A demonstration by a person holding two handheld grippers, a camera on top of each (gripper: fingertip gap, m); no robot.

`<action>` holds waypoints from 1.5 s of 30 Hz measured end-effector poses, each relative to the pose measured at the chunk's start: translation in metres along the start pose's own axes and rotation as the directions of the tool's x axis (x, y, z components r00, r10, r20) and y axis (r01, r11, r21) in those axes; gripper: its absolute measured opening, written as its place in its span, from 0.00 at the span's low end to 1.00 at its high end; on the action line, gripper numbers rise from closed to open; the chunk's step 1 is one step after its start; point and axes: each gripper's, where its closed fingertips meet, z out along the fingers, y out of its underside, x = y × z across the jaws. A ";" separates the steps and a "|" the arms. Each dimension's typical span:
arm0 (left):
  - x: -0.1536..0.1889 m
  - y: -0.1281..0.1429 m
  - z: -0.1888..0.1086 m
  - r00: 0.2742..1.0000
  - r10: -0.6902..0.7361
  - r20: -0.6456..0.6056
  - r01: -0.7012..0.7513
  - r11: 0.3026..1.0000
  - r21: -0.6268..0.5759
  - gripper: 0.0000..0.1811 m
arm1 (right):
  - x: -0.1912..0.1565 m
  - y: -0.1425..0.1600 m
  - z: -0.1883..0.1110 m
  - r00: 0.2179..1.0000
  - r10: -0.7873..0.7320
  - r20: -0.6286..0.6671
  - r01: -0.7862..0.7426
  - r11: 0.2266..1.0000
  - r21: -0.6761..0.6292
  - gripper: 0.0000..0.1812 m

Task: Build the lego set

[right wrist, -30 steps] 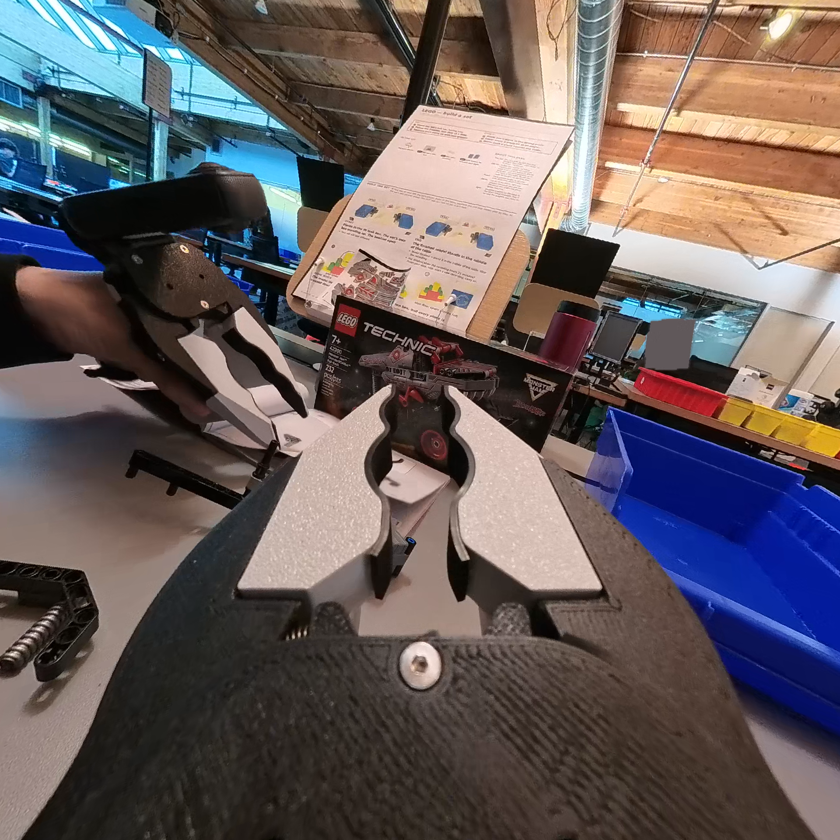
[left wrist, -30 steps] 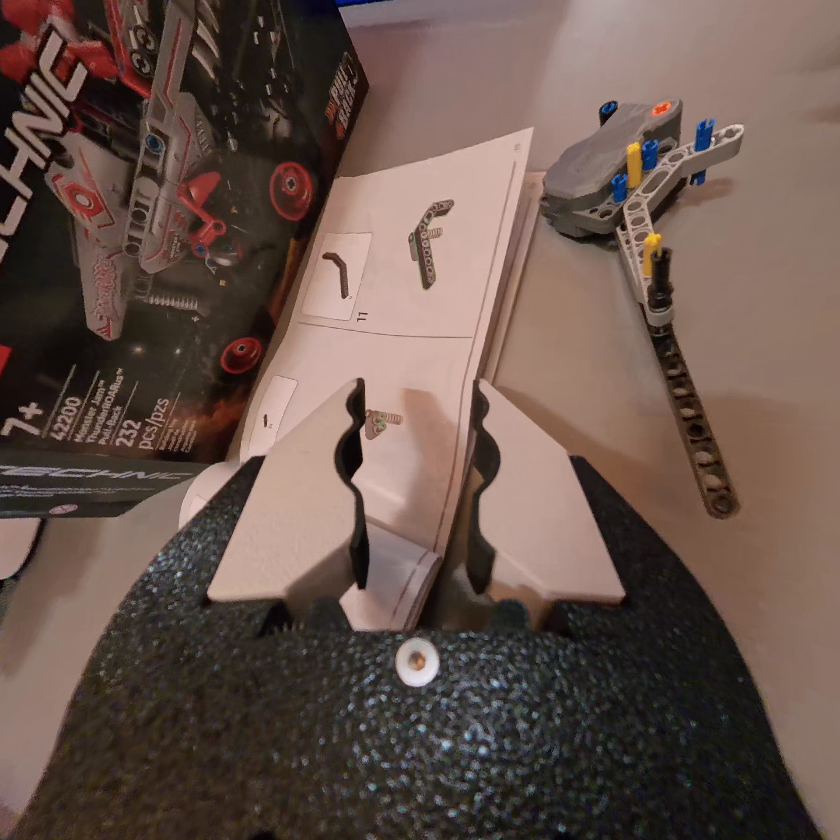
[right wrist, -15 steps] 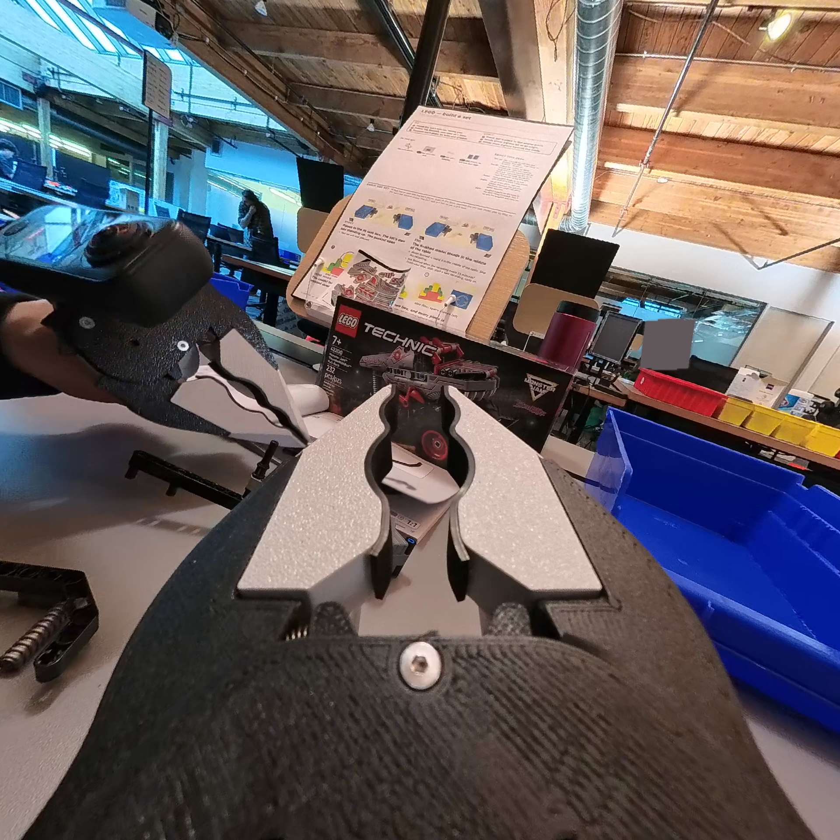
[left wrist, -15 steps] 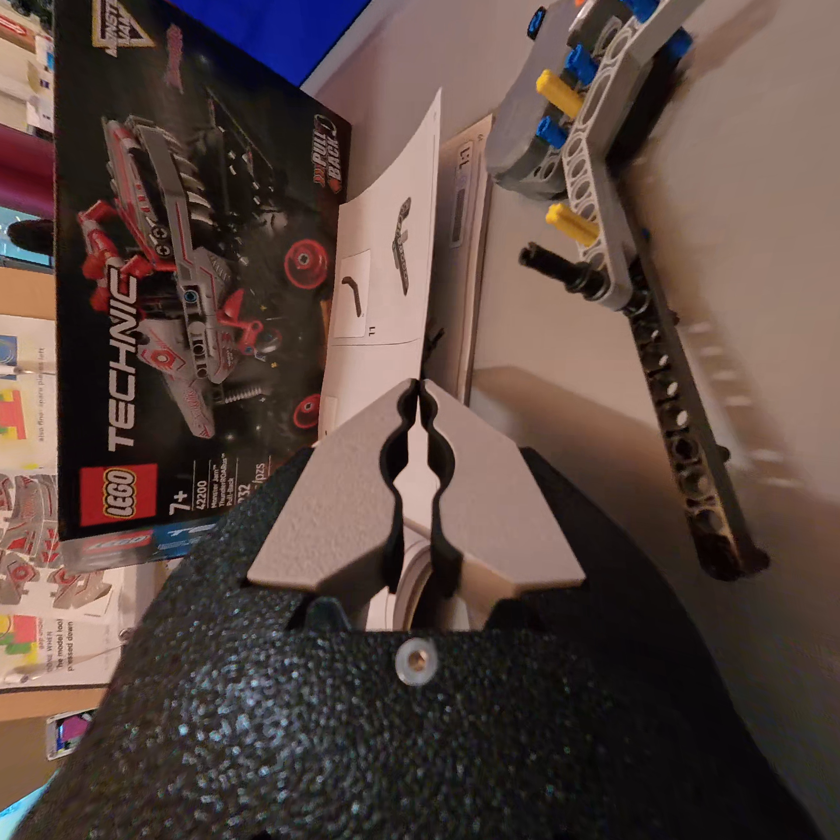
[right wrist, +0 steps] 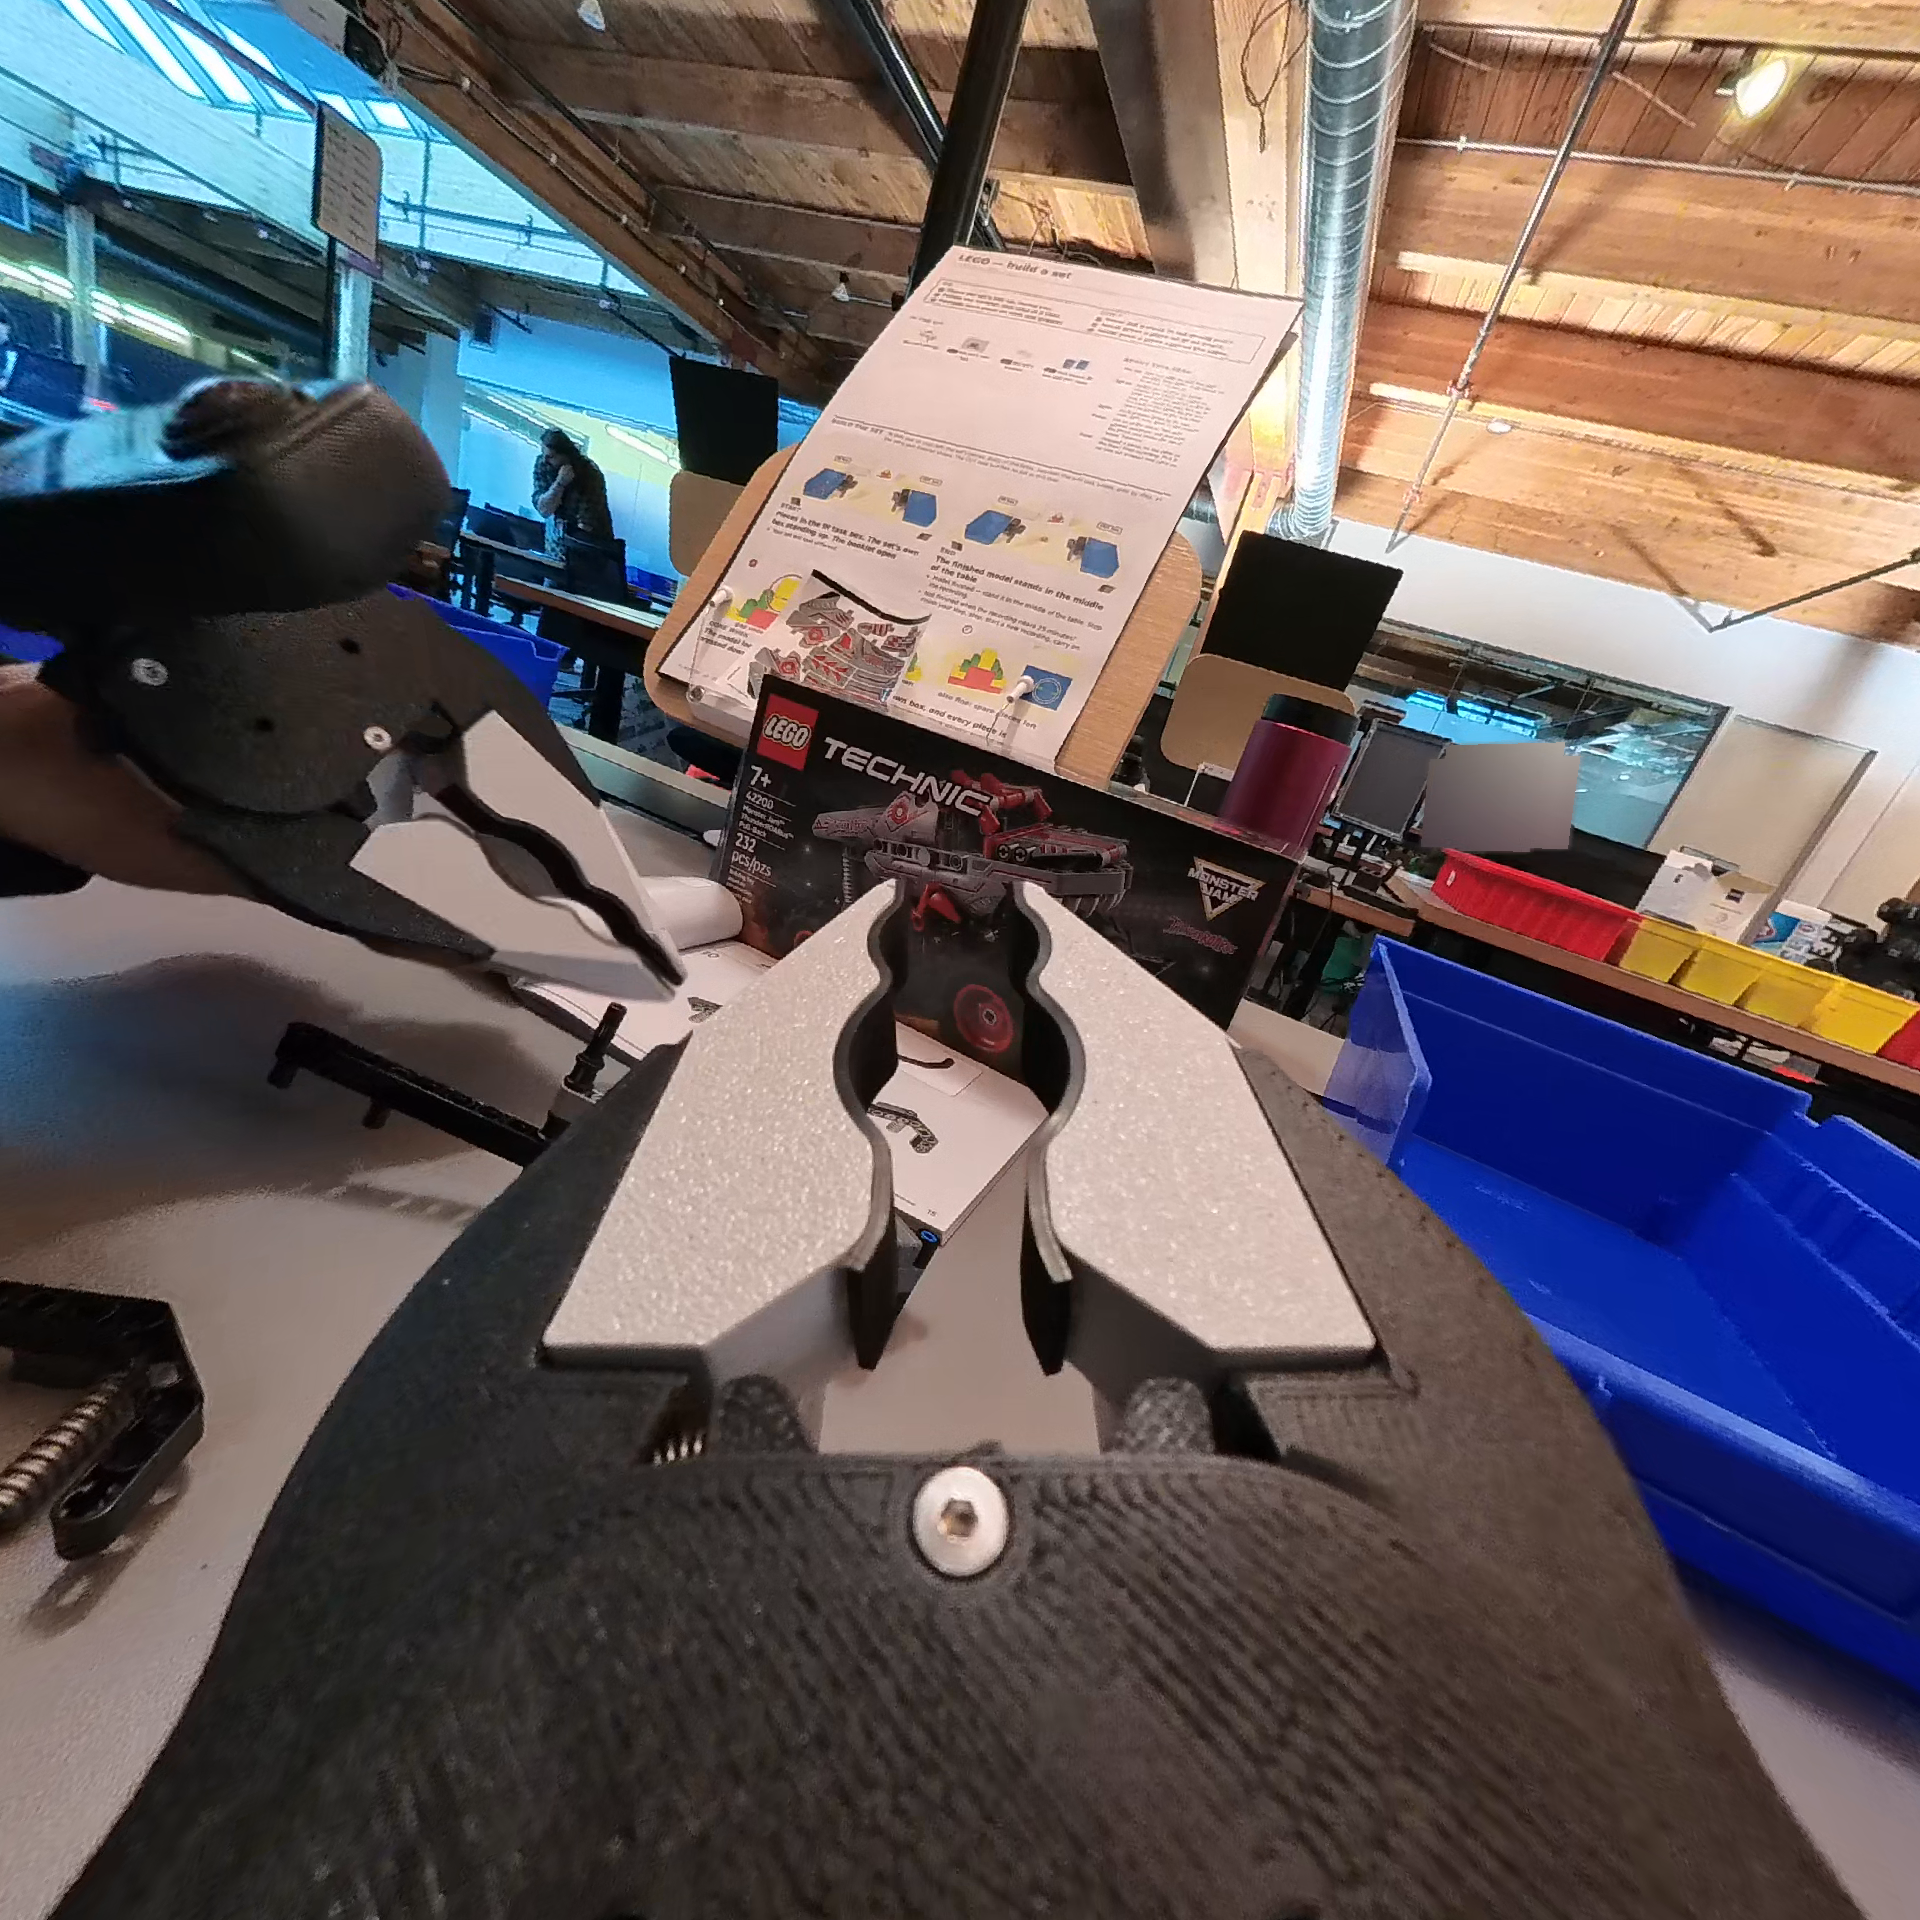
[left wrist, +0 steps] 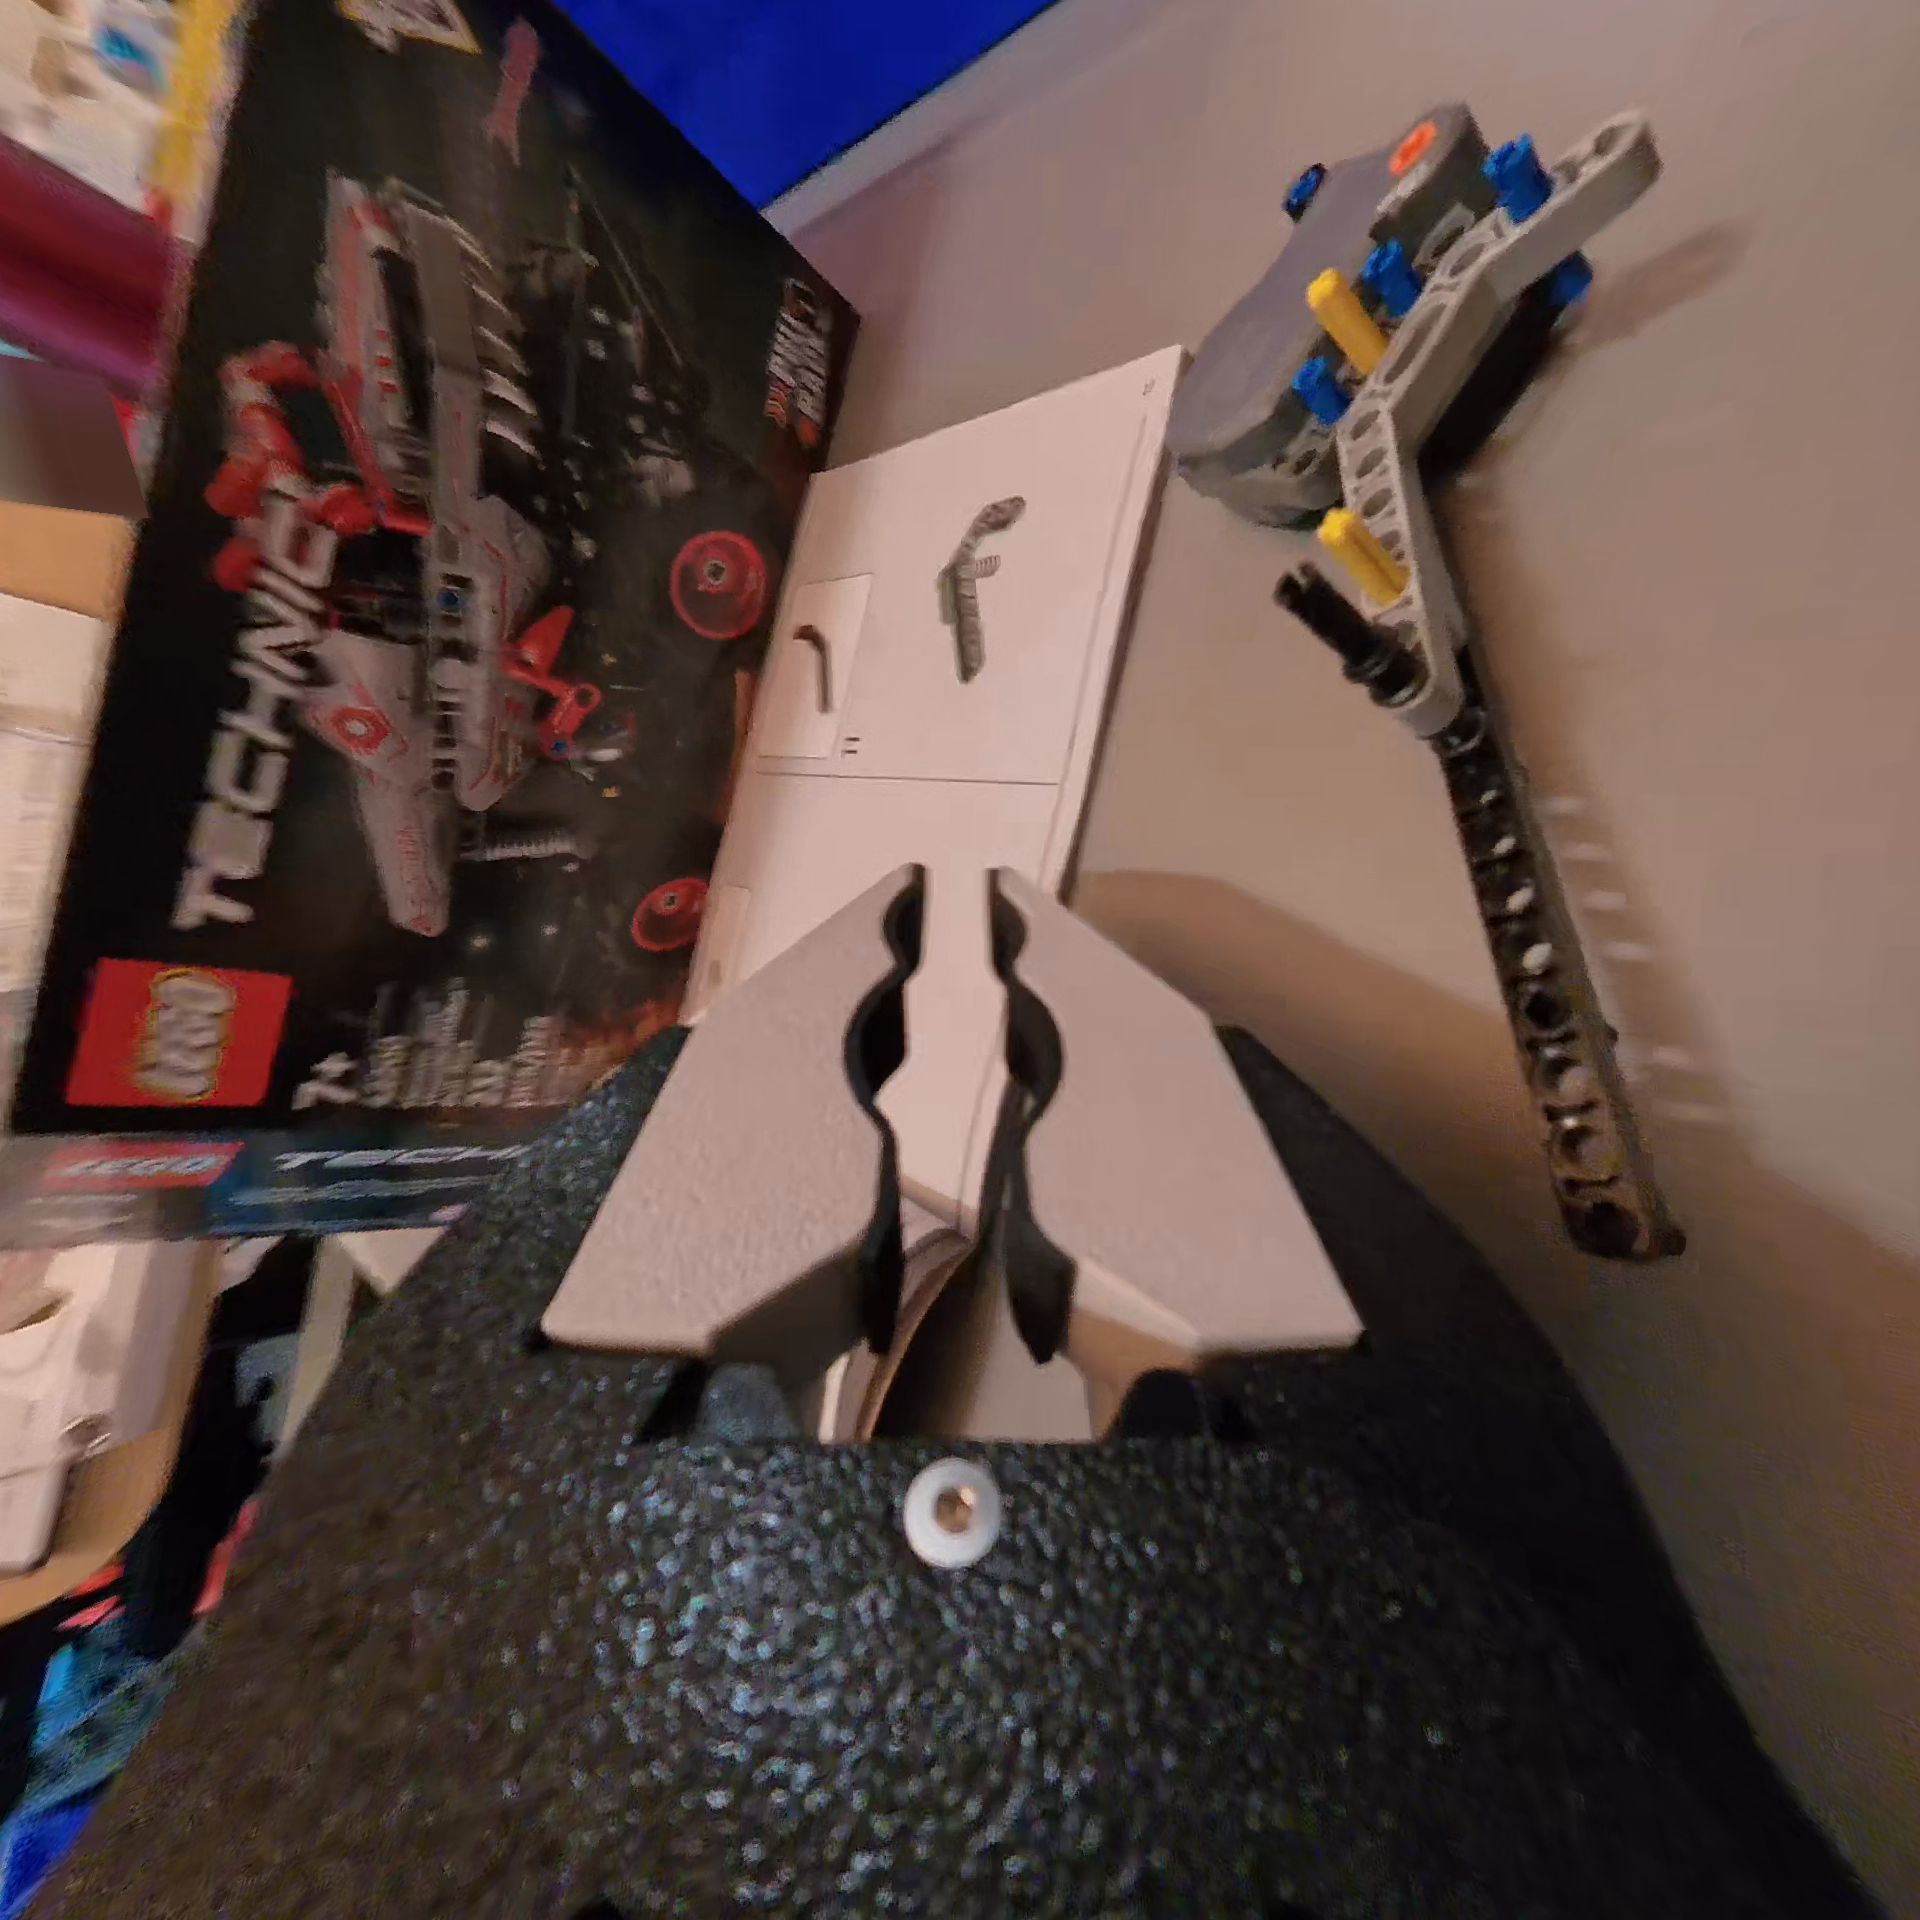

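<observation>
My left gripper hovers tilted over the open instruction booklet, its fingers a narrow gap apart, with a curled page edge low between them. It also shows in the right wrist view, above the booklet. The partial model, a grey block with blue and yellow pins on a light-grey beam, lies to its right with a long black beam attached. My right gripper is open and empty, low over the table, pointing at the set's box.
The box stands at the booklet's left. A black bent beam with a threaded rod lies at the near left. A blue bin is on the right. An instruction sheet on a stand and a maroon cup are behind the box. Left tips to right tips: about 15 cm.
My left gripper closed over the booklet page and rolled sideways, then rolled partway back and its fingers parted slightly. The right gripper has not moved.
</observation>
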 end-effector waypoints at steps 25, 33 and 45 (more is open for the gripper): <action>0.010 0.007 0.026 0.950 -0.149 -0.276 0.140 0.989 -0.052 0.18 | -0.002 0.000 0.001 1.000 -0.019 0.008 0.019 1.000 -0.004 0.08; 0.004 0.005 0.024 0.953 -0.154 -0.259 0.147 0.988 -0.045 0.19 | -0.003 0.001 0.001 1.000 -0.027 0.009 0.027 1.000 -0.005 0.08; 0.002 0.005 0.022 0.955 -0.154 -0.255 0.146 0.988 -0.051 0.20 | -0.004 0.001 0.001 0.999 -0.030 0.011 0.030 1.000 -0.007 0.08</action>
